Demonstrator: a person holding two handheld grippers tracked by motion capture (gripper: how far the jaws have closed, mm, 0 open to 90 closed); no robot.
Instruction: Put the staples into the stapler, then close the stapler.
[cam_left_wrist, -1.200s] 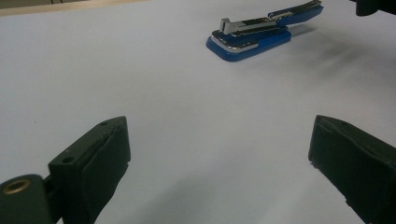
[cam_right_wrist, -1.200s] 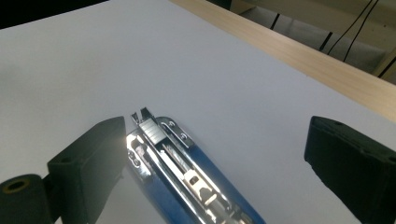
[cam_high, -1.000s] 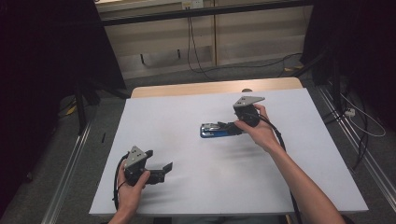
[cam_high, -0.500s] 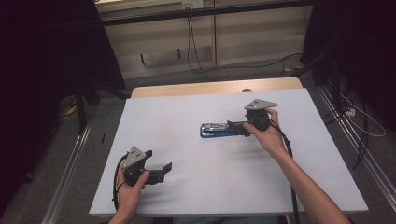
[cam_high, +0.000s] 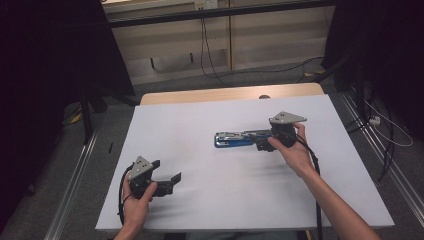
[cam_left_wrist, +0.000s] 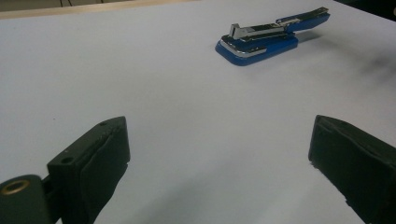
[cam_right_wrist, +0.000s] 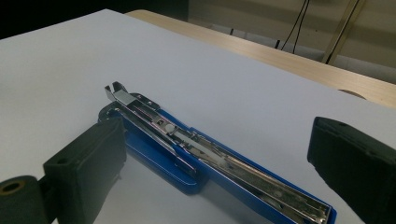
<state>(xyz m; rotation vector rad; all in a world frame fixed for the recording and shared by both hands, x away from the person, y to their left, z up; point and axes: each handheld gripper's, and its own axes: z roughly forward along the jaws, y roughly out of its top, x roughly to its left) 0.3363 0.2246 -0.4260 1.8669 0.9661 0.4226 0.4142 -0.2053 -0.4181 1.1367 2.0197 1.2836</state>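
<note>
Nearest the person, the left gripper (cam_high: 162, 177) rests low on the white table (cam_high: 210, 200) near its front left corner, held in the left hand (cam_high: 136, 200). Its jaws stand wide apart with nothing between them; in the left gripper view only bare table lies between the two black pads (cam_left_wrist: 93, 163). It sits where it sat a second ago, with no visible shift across the earlier frames.

Farther out, just right of the middle of the table, lies the blue stapler (cam_high: 240, 139), lengthwise across the table, with its top arm swung open so that the metal staple channel (cam_right_wrist: 196, 144) shows along its length. In the left gripper view the stapler (cam_left_wrist: 268, 37) lies well ahead, toward the far right of the table.

At the stapler's right end is the right gripper (cam_high: 264, 145), held in the right hand (cam_high: 295, 152). Its jaws are wide open and grip nothing; in the right gripper view they stand on either side of the stapler (cam_right_wrist: 205, 163), the left pad (cam_right_wrist: 88, 163) close against the blue base, the right pad well clear. Whether the left pad touches the base cannot be told. Since a second ago the right gripper has moved rightward and a little toward the person, and the stapler now shows more of its length.

Beyond the white sheet, a strip of bare wooden tabletop (cam_high: 225, 94) runs along the far edge.
</note>
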